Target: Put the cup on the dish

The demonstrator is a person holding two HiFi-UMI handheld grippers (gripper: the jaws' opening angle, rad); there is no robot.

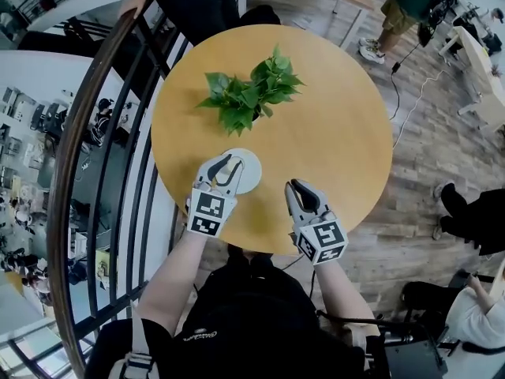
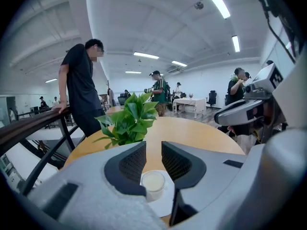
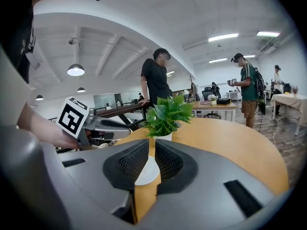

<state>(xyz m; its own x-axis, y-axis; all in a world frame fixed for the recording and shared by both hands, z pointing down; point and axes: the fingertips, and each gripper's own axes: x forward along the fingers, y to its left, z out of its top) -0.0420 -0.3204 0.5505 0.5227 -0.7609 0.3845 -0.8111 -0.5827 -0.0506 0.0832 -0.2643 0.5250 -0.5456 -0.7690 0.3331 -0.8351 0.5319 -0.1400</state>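
A small pale cup (image 2: 153,182) stands upright on a white dish (image 2: 164,204) near the front of the round wooden table (image 1: 331,133). My left gripper (image 2: 153,147) hovers just over the cup. Its jaws are narrowly apart, and the pads (image 2: 132,163) do not press on the cup. In the head view that gripper (image 1: 229,163) covers the left part of the dish (image 1: 249,172) and hides the cup. My right gripper (image 1: 296,188) rests to the right of the dish, jaws together and holding nothing. Past the right gripper (image 3: 151,145) the dish (image 3: 146,172) shows through the slit.
A leafy potted plant (image 1: 251,93) stands at the table's middle, just beyond the dish. A dark curved railing (image 1: 79,133) runs along the table's left side, with a person (image 2: 79,80) leaning on it. Other people stand farther off on the wooden floor.
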